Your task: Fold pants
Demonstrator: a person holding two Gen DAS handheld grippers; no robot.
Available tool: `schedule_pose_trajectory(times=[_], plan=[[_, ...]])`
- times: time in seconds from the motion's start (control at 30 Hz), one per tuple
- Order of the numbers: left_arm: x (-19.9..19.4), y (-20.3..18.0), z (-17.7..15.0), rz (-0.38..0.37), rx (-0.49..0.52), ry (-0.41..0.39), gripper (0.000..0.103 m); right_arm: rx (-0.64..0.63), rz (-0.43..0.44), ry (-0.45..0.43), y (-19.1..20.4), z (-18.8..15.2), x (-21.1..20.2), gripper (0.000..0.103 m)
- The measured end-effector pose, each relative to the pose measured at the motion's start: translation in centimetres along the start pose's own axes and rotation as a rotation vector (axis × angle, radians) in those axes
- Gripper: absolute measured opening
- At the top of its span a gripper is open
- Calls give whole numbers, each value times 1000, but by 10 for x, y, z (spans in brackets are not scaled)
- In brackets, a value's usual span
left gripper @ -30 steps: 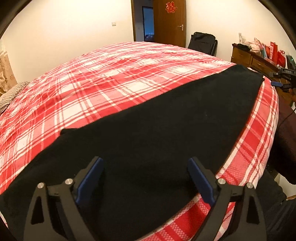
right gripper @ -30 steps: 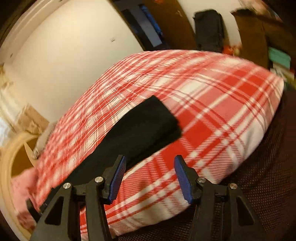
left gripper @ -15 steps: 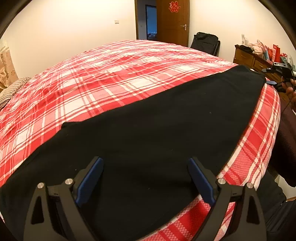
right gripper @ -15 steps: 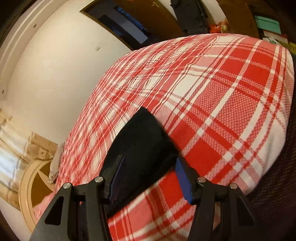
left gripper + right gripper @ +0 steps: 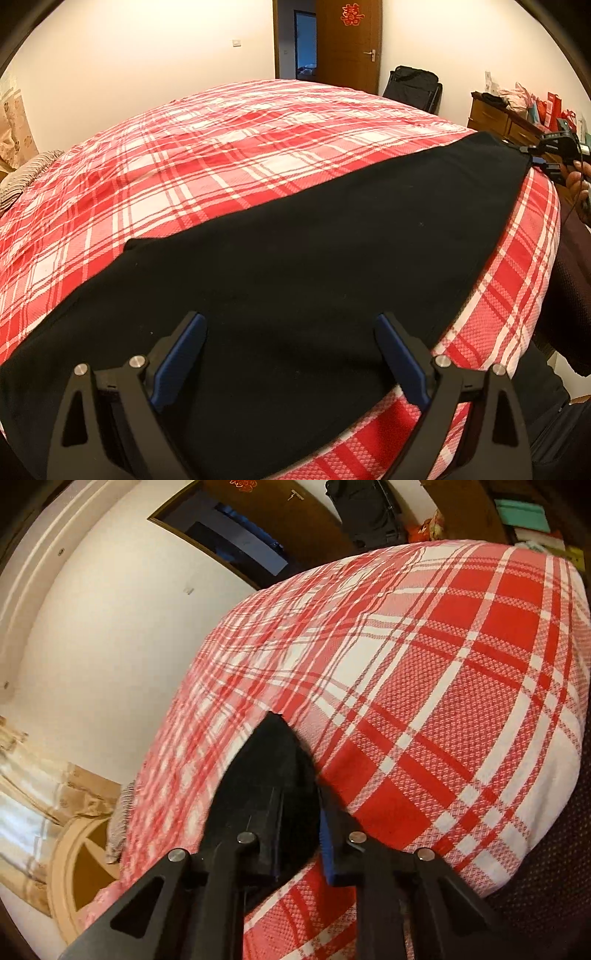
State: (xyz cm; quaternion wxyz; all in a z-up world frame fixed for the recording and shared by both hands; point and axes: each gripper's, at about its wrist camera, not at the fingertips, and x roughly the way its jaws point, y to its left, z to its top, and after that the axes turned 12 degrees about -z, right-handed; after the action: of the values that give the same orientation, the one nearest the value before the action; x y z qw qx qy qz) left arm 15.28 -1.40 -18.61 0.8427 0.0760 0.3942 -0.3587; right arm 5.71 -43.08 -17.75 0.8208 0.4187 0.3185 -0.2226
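A bed [image 5: 258, 155] with a red-and-white plaid cover filled both views. Black pants [image 5: 314, 258] lay flat along its near edge, stretched lengthwise. The left claw [image 5: 291, 354] hung wide apart above the pants' broad end, gripping nothing. The right claw [image 5: 299, 834] was closed nearly together on the narrow far end of the pants.

Bed with red-and-white plaid cotton cover [image 5: 229, 155] fills most of both views. Brown wooden door [image 5: 349, 44] with red paper cutout [image 5: 352, 14] at far wall, beside an open dark doorway [image 5: 304, 44]. Black fabric bag [image 5: 412, 86] stands right of door. Brown wooden dresser [image 5: 498, 118] at right, red gift bags [image 5: 554, 107] on top. White wall switch [image 5: 237, 43] left of doorway.
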Motion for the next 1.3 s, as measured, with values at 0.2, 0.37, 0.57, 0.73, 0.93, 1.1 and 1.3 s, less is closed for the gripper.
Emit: schedule_pose_trajectory(times=[0.2,0.37,0.57,0.73,0.93,1.1,1.3], plan=[[-4,-2,3,3,-40,15,96,-108,45,-45,31,-5,-21,16],[-14,-1,4,-14,-78,1,96,-267,87,-80,86,-22,-37,15],[-23,2,5,-35,-112,-18,96,-456,151,-76,160,-56,-47,15],[-26,8,1,-42,-143,-31,96,-600,178,-30,212,-101,-34,15],[-29,13,-2,-60,-174,-45,96,-744,164,52,237,-163,2,15],[-29,7,4,-97,-141,-58,96,-852,129,87,242,-208,30,15],[-18,-6,20,-144,-100,-54,96,-988,59,138,236,-242,59,15]])
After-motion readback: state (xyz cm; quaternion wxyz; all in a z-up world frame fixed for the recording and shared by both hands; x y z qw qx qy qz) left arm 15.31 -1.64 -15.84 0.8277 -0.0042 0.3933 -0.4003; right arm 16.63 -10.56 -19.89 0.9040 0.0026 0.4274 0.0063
